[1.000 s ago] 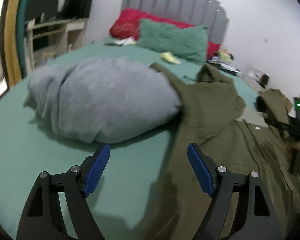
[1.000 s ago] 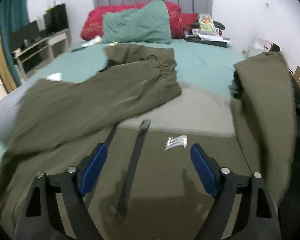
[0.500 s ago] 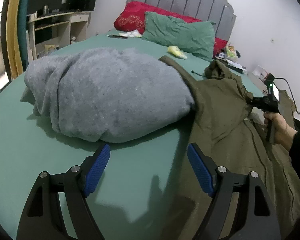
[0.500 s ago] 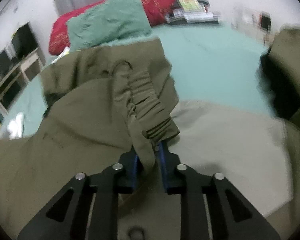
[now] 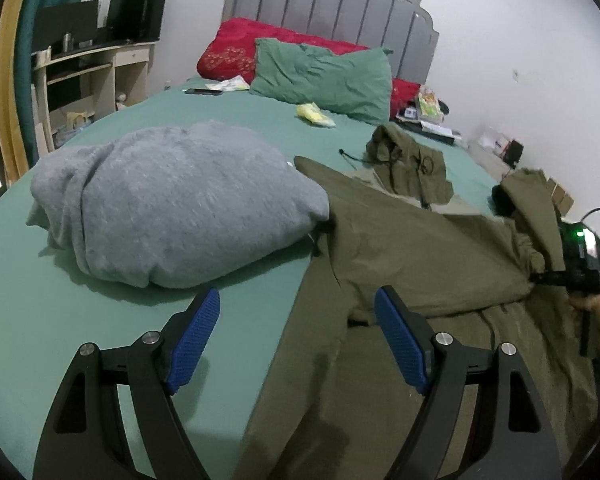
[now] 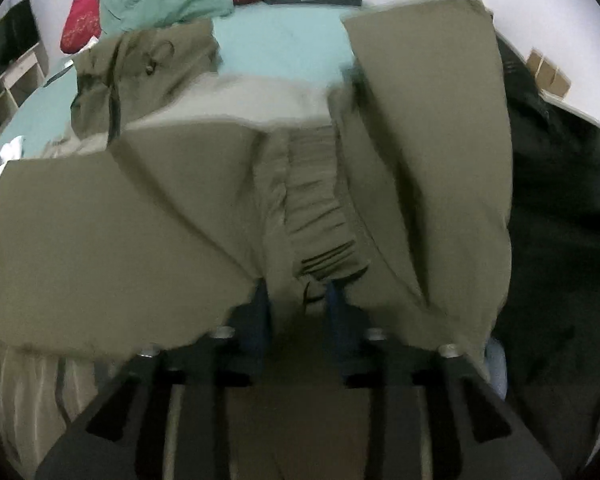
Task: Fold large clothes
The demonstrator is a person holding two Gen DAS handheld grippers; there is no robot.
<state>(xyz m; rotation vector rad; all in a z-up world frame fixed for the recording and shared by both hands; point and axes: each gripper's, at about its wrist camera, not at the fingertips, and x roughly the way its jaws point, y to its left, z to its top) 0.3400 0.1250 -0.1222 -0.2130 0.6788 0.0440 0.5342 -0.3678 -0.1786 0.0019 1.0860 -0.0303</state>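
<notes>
An olive green jacket lies spread on the green bed, its hood toward the pillows. My left gripper is open and empty, hovering over the jacket's left edge. My right gripper is shut on the elastic cuff of the jacket's sleeve and holds the sleeve lifted and stretched across the jacket's body. In the left wrist view the right gripper shows at the far right, with the sleeve drawn toward it.
A grey bundled garment lies on the bed left of the jacket. Green and red pillows sit at the grey headboard. A desk with shelves stands at the left. Books and clutter lie at the bed's far right.
My right gripper closed on the sleeve cuff and has pulled the sleeve back toward me and to the right, across the jacket. My left gripper stayed open and shifted slightly.
</notes>
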